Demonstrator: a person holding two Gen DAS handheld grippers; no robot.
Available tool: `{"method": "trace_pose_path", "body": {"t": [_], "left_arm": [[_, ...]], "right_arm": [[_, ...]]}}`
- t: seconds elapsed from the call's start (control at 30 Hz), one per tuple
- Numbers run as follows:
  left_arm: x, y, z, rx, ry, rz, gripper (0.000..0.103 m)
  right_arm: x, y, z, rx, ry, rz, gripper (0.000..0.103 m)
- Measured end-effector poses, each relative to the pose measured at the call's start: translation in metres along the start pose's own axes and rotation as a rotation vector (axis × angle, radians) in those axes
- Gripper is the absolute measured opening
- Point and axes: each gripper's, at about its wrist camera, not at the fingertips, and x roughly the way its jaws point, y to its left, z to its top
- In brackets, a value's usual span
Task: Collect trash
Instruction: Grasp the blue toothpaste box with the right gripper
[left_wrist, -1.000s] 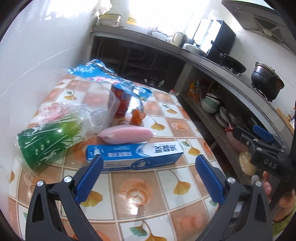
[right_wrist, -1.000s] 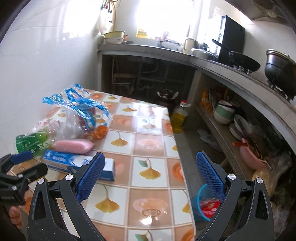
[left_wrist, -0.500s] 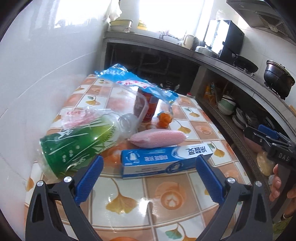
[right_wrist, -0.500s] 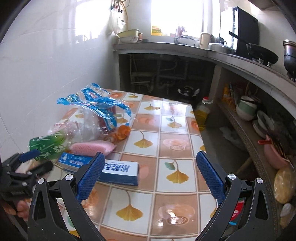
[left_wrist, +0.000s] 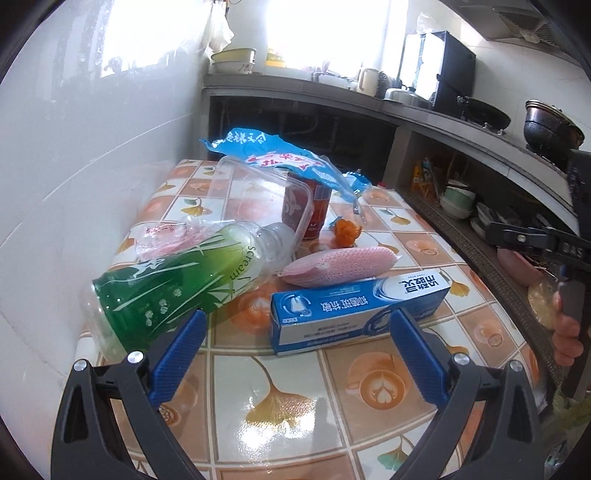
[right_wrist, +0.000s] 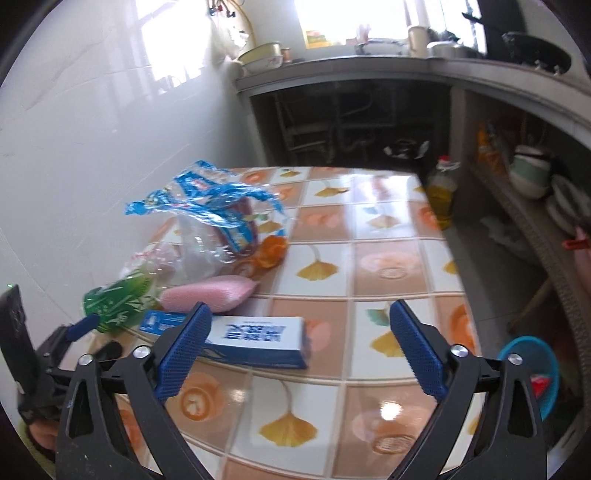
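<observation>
Trash lies on a tiled table (left_wrist: 280, 417) against the wall. A blue and white toothpaste box (left_wrist: 354, 312) (right_wrist: 255, 341) lies nearest. Behind it are a pink sponge (left_wrist: 340, 266) (right_wrist: 207, 295), a green-labelled plastic bottle (left_wrist: 173, 284) (right_wrist: 114, 301) on its side, a clear container (left_wrist: 255, 195), a red cup (left_wrist: 314, 210), orange peel (left_wrist: 345, 232) (right_wrist: 271, 251) and a crumpled blue wrapper (left_wrist: 284, 158) (right_wrist: 199, 199). My left gripper (left_wrist: 295, 354) stands open just short of the box and bottle. My right gripper (right_wrist: 299, 350) is wide, its jaws closing slightly, with nothing pressed between them.
A white wall runs along the table's left side. A concrete counter (left_wrist: 443, 122) with pots and a shelf of bowls (left_wrist: 458, 203) stands to the right. On the floor sit a blue bin (right_wrist: 532, 369) and an oil bottle (right_wrist: 441, 192). A hand (left_wrist: 569, 332) holds the other gripper.
Both grippers came lower and closer to the table, and the trash looms larger. The right view swung left, so the toothpaste box now sits by its left finger.
</observation>
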Motion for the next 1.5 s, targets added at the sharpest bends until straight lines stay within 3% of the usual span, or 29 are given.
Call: {"method": "trace_pose_path", "body": {"t": [0.13,0.27,0.37,0.43,0.53,0.63,0.83,1.07,1.17,1.23,1.33,1.5], "left_arm": [[0.001,0.0,-0.001,0.006,-0.012,-0.036,0.096],[0.005,-0.007,-0.004,0.007,0.012,-0.113,0.084],[0.012,-0.015,-0.009,-0.009,0.061,-0.189,0.071],[0.017,-0.021,-0.012,-0.021,0.094,-0.236,0.066],[0.02,-0.025,-0.017,-0.042,0.14,-0.282,0.062],[0.021,-0.024,-0.023,-0.084,0.195,-0.335,0.06],[0.013,-0.014,-0.035,-0.159,0.274,-0.346,0.06],[0.003,0.004,-0.046,-0.26,0.332,-0.293,0.074],[0.001,0.009,-0.045,-0.277,0.325,-0.268,0.075],[-0.001,0.008,-0.043,-0.255,0.313,-0.253,0.076],[-0.002,0.005,-0.041,-0.226,0.299,-0.247,0.077],[0.005,0.002,-0.041,-0.222,0.295,-0.263,0.078]], "right_arm": [[0.021,-0.006,0.005,0.054,0.061,0.076,0.075],[0.049,-0.022,0.011,0.134,0.117,0.14,0.067],[0.081,-0.042,0.012,0.235,0.196,0.205,0.051],[0.097,-0.054,0.007,0.306,0.232,0.212,0.027],[0.107,-0.057,-0.003,0.325,0.286,0.249,0.013],[0.102,-0.055,-0.014,0.342,0.345,0.321,0.01],[0.076,-0.036,-0.053,0.311,0.51,0.465,0.01],[0.048,0.024,-0.105,0.171,0.654,0.61,0.014],[0.027,0.045,-0.096,-0.01,0.578,0.585,0.034],[0.014,0.046,-0.075,-0.095,0.469,0.536,0.058],[0.011,0.056,-0.035,-0.332,0.284,0.391,0.071],[0.064,0.074,-0.003,-0.582,0.281,0.329,0.08]]}}
